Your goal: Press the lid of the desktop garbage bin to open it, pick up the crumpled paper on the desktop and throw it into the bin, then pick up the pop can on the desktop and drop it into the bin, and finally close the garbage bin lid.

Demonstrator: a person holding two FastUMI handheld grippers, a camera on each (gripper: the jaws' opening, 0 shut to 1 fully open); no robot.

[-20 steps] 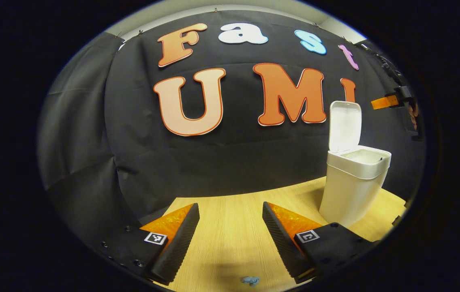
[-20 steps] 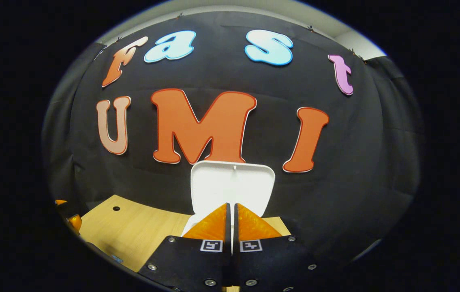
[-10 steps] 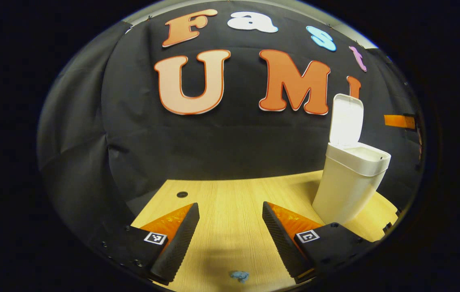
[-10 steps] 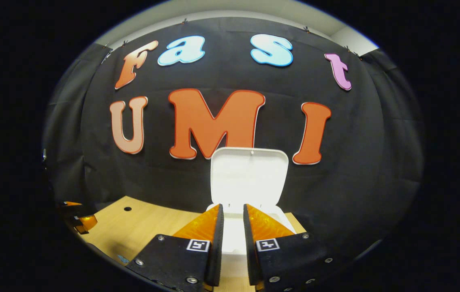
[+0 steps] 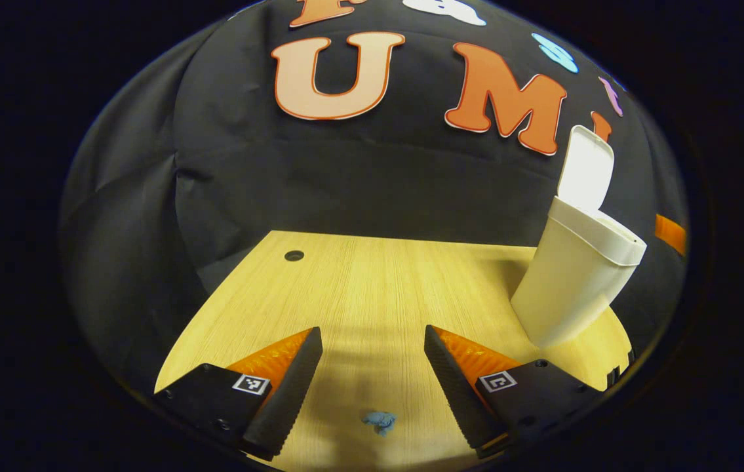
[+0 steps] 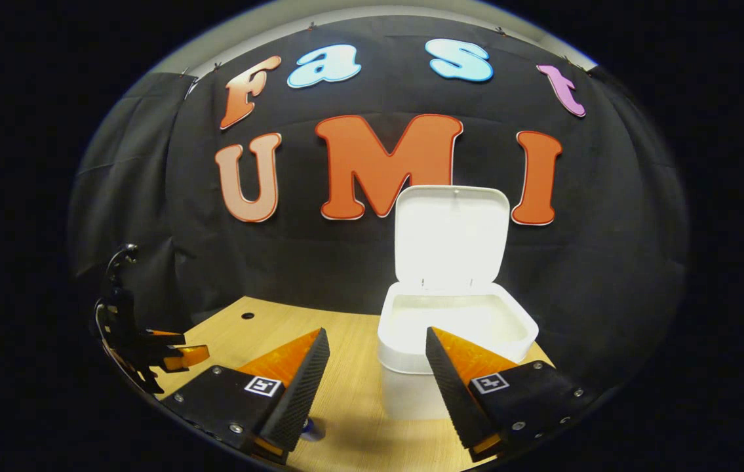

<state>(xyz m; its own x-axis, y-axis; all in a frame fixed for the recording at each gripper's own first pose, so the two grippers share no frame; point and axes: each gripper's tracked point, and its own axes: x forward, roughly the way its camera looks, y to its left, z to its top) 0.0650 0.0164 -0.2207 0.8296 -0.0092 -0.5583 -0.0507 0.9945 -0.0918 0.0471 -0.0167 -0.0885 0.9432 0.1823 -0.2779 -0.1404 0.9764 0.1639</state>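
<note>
White garbage bin [image 6: 453,344], lid [image 6: 451,236] upright, stands on the wooden desktop [image 5: 372,288] before black cloth; left gripper [image 5: 372,383] and right gripper [image 6: 375,383] both spread, empty.

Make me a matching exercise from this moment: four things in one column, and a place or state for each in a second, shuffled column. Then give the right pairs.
Things
1. bin lid
2. crumpled paper
3. left gripper
4. desk

Places or states
A. lying on the desk ahead of the left gripper, between its fingers in the left gripper view
B. standing upright, open
C. has a small round hole near its far left corner
D. open, holding nothing

Pairs: 1-B, 2-A, 3-D, 4-C
</note>
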